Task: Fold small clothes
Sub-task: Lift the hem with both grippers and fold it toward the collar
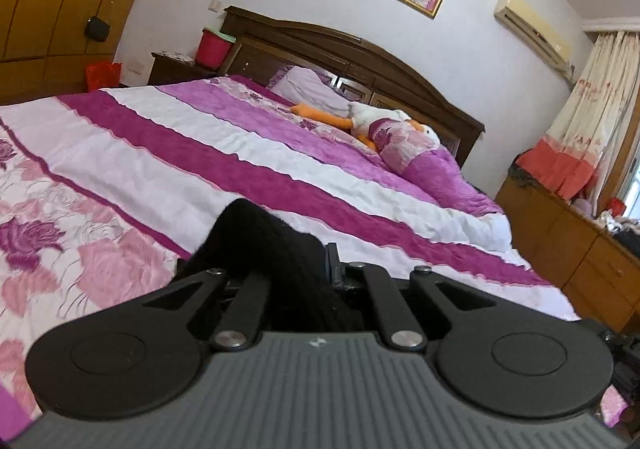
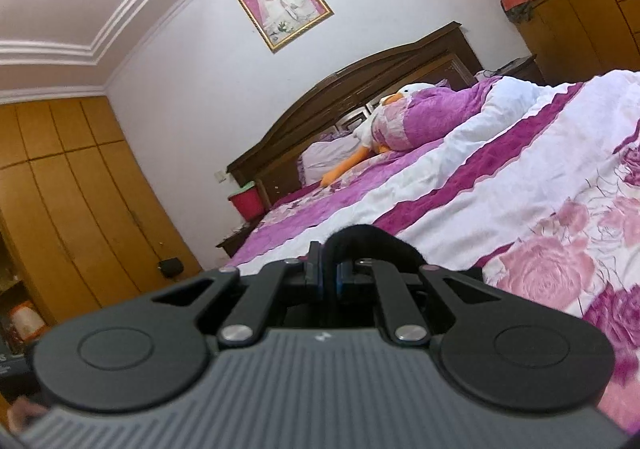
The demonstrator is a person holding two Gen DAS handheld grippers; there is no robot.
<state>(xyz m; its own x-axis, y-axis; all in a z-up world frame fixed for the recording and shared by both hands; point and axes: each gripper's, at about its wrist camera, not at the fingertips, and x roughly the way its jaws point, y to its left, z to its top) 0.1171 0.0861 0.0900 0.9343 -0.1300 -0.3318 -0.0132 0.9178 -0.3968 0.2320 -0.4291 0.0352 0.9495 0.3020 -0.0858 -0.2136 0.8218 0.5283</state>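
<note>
Evidently both grippers, left [image 1: 320,269] and right [image 2: 332,269], are pinching a black garment [image 1: 256,237] in their jaws, lifting it above the bed [image 1: 224,153] for folding.

The left gripper [image 1: 320,265] points forward and slightly downward, its jaws drawn together — they pinch a fold of black knitted cloth [image 1: 256,233] that bunches up over the tips and hides them. Both linkage arms lie folded inward, close to the centre line. The right gripper [image 2: 329,269] sits about level, jaws likewise closed, clamped on a black fabric edge [image 2: 368,237] that arches over the two fingers [image 2: 314,263]. At the lower left corner of the right wrist view a blurred bit of the person's hand [image 2: 24,415] shows.
</note>
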